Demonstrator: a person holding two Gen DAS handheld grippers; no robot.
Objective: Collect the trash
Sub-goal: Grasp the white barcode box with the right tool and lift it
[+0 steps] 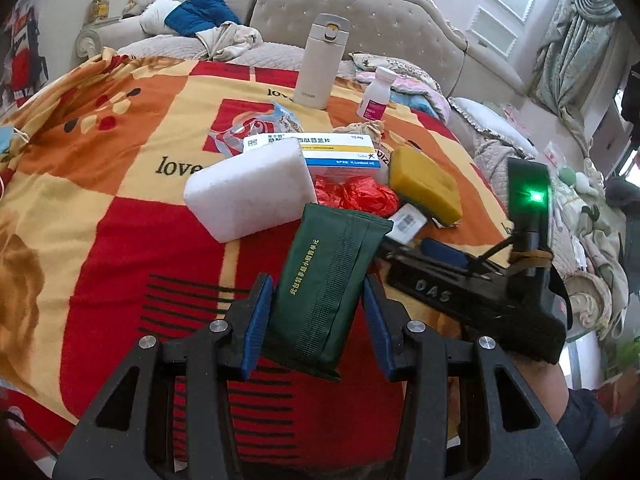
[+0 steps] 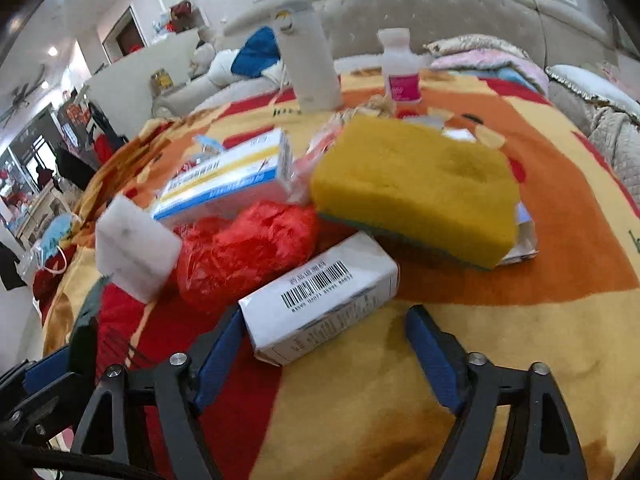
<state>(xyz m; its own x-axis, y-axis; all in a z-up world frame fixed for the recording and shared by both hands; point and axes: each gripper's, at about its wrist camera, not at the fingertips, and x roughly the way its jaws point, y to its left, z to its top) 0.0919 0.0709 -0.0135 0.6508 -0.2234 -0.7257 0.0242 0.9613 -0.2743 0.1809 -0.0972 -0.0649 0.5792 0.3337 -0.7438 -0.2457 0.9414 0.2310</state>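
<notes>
Your left gripper is holding the green packet. Your right gripper has its jaws wide around the white box, not squeezing it.

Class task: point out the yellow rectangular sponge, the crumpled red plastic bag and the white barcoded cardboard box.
Yellow rectangular sponge [image 2: 416,184], right wrist view, top face.
Crumpled red plastic bag [image 2: 244,248], right wrist view, middle of bundle.
White barcoded cardboard box [image 2: 320,296], right wrist view, barcode face.

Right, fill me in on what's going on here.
A person is clearing trash off a blanket-covered table. The left hand-held gripper is shut on a dark green packet. The right hand-held gripper is open, its fingers on either side of a white barcoded box beside the yellow sponge and the red plastic bag.
</notes>
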